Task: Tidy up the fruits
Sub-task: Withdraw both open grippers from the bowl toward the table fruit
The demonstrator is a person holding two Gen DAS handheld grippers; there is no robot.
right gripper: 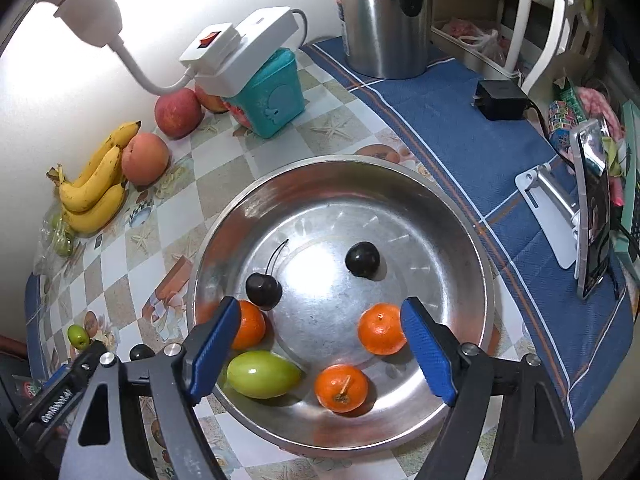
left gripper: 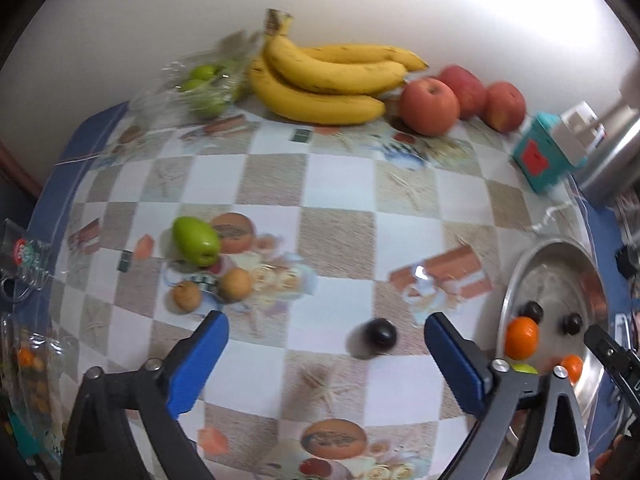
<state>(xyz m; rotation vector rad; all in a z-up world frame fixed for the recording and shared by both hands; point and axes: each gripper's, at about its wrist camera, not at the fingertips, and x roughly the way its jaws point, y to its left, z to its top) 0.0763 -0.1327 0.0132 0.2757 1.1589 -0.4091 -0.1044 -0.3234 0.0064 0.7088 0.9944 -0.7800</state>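
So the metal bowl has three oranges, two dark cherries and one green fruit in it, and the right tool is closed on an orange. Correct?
Not quite. The right wrist view shows the right tool open above the metal bowl, holding nothing. The three oranges, two dark cherries and one green fruit are right.

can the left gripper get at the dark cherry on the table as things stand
Probably yes: the left gripper is open, and the dark cherry lies on bare tablecloth between its fingers, nothing over it.
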